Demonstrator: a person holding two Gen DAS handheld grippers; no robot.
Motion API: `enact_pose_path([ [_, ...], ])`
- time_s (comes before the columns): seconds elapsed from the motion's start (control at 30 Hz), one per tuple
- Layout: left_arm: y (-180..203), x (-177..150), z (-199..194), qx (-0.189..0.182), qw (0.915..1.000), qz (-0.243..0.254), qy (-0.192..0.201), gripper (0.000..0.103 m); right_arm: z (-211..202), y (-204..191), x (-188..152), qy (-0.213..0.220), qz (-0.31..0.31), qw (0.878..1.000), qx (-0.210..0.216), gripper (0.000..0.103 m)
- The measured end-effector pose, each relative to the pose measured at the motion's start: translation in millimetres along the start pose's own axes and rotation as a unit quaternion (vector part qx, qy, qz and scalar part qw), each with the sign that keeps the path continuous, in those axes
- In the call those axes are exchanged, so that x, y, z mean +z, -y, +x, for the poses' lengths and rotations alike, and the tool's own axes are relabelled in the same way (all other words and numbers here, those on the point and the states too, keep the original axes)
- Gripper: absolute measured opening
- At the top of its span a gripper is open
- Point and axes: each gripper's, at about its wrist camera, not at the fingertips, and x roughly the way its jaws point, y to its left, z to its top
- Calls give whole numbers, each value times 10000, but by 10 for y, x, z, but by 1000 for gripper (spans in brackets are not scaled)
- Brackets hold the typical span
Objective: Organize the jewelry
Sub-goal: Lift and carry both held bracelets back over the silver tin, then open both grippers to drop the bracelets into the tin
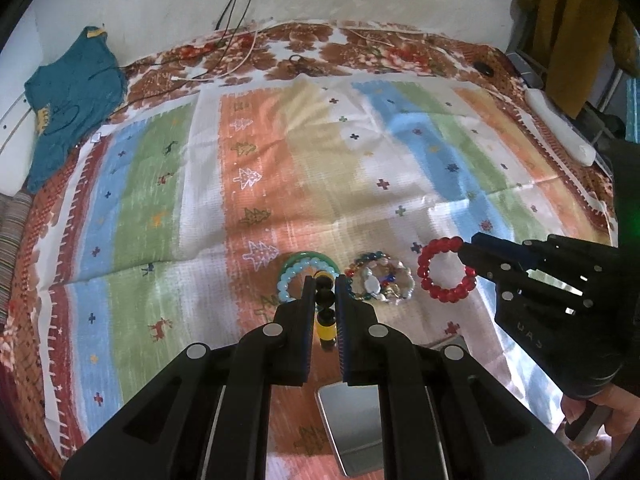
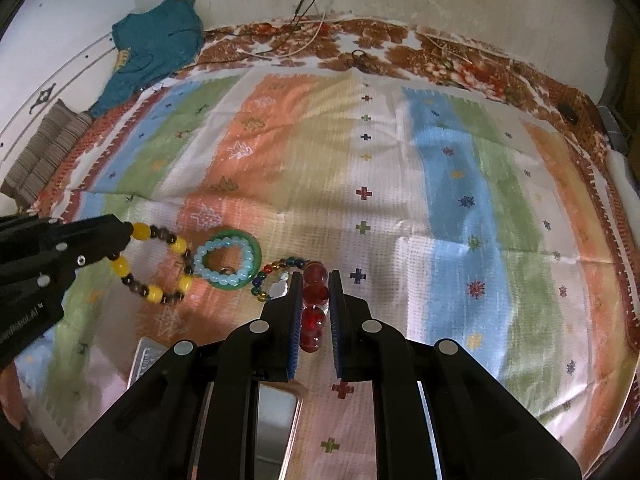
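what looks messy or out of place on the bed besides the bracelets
Loose cables trail from the wall across the far edge of the bedspread, and a teal garment lies crumpled in the far-left corner. No jewelry looks broken.

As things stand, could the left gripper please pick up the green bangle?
Probably not: the left gripper is already shut on the yellow-and-brown bead bracelet, though the green bangle lies unobstructed nearby.
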Motion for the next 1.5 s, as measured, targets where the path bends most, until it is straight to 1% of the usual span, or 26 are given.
enact_pose_path([
  [0.37, 55, -144, -259, -78, 9999, -1, 144, 9, -276, -155, -123, 191, -155, 9997, 42, 14],
  [0.57, 77, -235, -412, -174, 9995, -56, 244, 9, -462, -254, -187, 323, -232, 9990, 190, 14],
  [1.0, 131, -460, -620, -284, 9989, -148, 332, 9, -591, -337, -445, 233, -278, 9990, 272, 14],
  [1.17, 173, -531, -656, -292, 9990, -111, 327, 9, -652, -373, -528, 234, -276, 9989, 314, 14],
  [1.27, 182, -563, -665, -318, 9989, -138, 323, 9, -669, -361, -572, 227, -211, 9991, 305, 14],
  [1.33, 187, -580, -671, -322, 9989, -151, 298, 10, -646, -345, -613, 140, -130, 9994, 304, 14],
  [1.37, 185, -589, -668, -307, 9990, -174, 276, 12, -641, -337, -628, 136, -97, 9994, 294, 14],
  [1.4, 186, -597, -668, -289, 9991, -181, 270, 17, -640, -328, -635, 135, -73, 9996, 244, 14],
  [1.43, 186, -604, -665, -228, 9992, -189, 260, 30, -648, -319, -637, 148, -65, 9997, 188, 14],
  [1.5, 170, -615, -664, -113, 9993, -232, 262, 31, -653, -296, -628, 161, -36, 9997, 169, 14],
])
